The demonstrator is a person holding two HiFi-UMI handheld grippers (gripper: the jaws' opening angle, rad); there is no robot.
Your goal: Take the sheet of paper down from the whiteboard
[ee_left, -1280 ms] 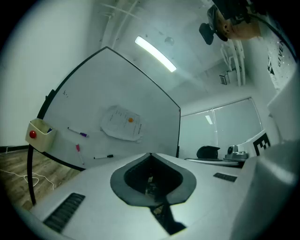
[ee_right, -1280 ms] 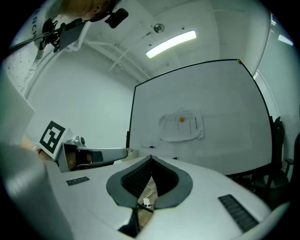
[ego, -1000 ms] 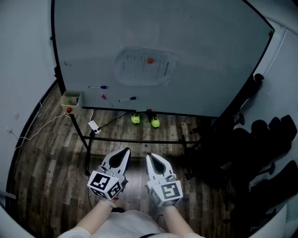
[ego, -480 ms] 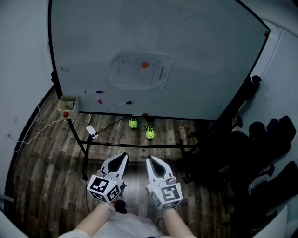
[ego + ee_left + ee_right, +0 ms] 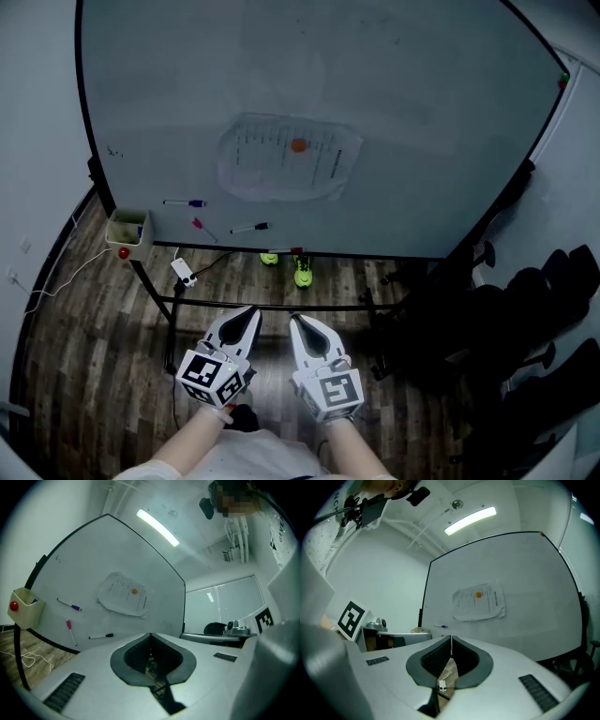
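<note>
Left tongs (image 5: pixel 249 314) and right tongs (image 5: pixel 296 321) were both closed tight, holding nothing. The sheet of paper (image 5: pixel 286 157) hung on the whiteboard (image 5: pixel 441 122) well ahead of and above them, under an orange magnet (image 5: pixel 298 145). Seemingly the approach; next, one pair must open and pinch an edge

Three markers (image 5: pixel 185 202) (image 5: pixel 202 229) (image 5: pixel 249 227), one sheet (image 5: pixel 281 176)

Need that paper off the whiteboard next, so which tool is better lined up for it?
Right, slightly: the right tool lines up under the orange magnet on the paper; the left tool sits further left. Both shut.
</note>
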